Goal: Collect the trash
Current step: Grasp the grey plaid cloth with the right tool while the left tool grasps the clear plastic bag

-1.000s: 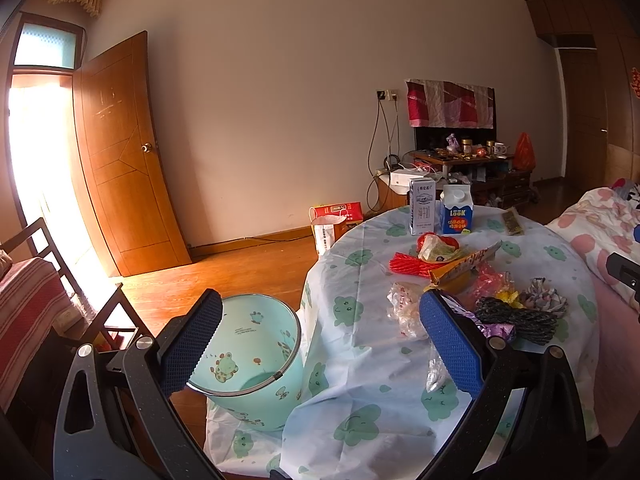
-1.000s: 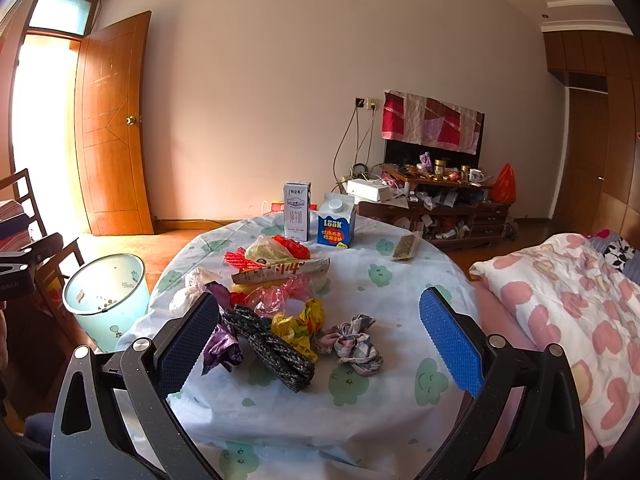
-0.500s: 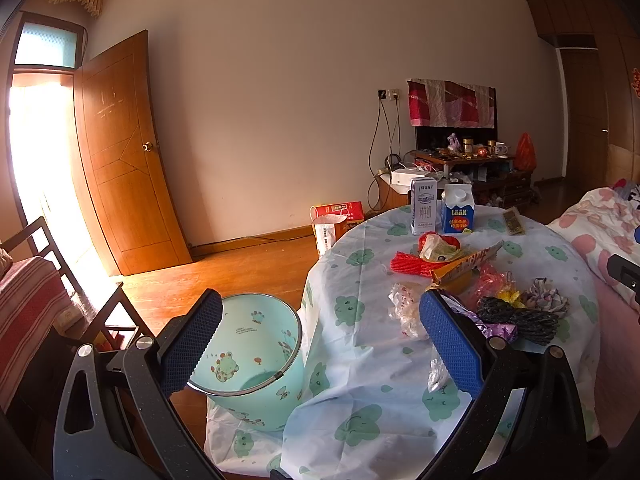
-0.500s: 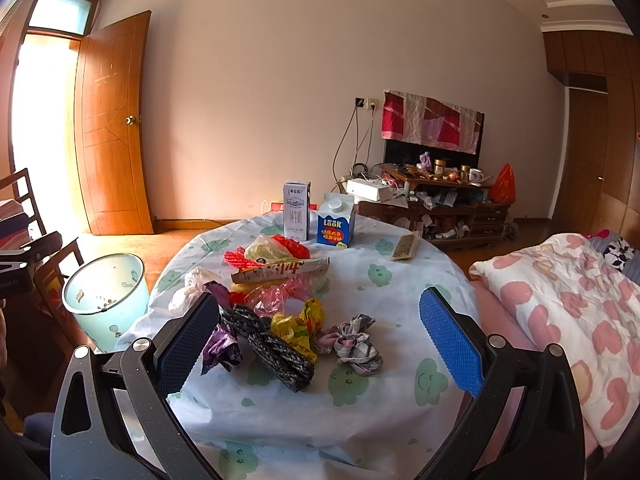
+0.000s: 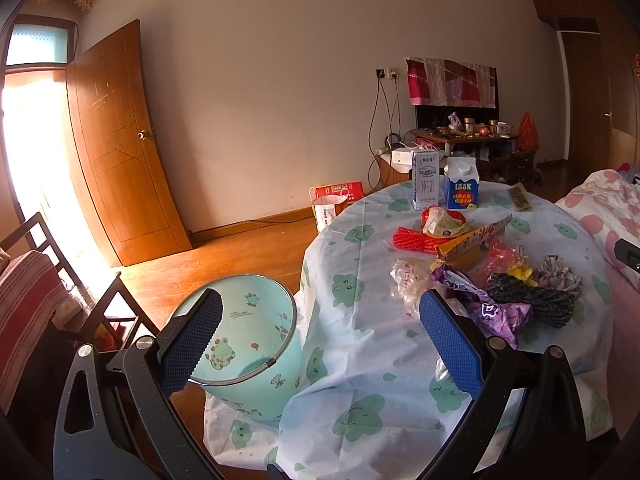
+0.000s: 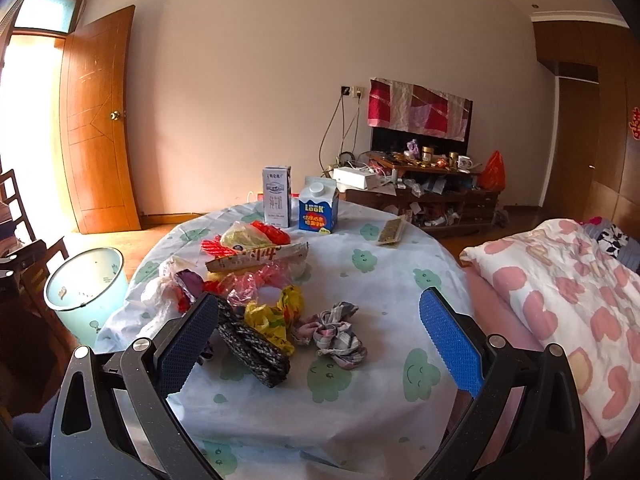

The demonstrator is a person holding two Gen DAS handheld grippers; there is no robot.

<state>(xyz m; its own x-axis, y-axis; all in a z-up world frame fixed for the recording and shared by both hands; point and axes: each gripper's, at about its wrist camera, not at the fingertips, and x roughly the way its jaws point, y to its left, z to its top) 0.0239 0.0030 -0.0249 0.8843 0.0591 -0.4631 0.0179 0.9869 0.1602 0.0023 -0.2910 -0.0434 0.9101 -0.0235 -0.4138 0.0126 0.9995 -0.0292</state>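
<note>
A heap of trash lies on the round table [image 6: 360,384]: a black woven bundle [image 6: 252,346], a yellow wrapper [image 6: 272,318], a crumpled plaid wad [image 6: 336,332], a purple wrapper [image 5: 492,312], a clear bag [image 5: 408,284], red netting [image 5: 412,239] and a long snack box [image 6: 260,258]. Two cartons stand behind, a white one [image 6: 277,196] and a blue one [image 6: 319,210]. The pale blue bin [image 5: 240,344] stands on the floor left of the table. My left gripper [image 5: 320,340] hangs open above the bin and table edge. My right gripper [image 6: 316,340] is open over the near trash, holding nothing.
A bed with a pink flowered quilt [image 6: 560,288] runs along the right of the table. A dark wooden chair [image 5: 48,280] stands left of the bin. A cluttered TV stand [image 6: 432,192] and an open wooden door [image 5: 116,140] are at the back.
Both grippers have crept slightly forward and down toward the table. Nothing has been picked up or shifted.
</note>
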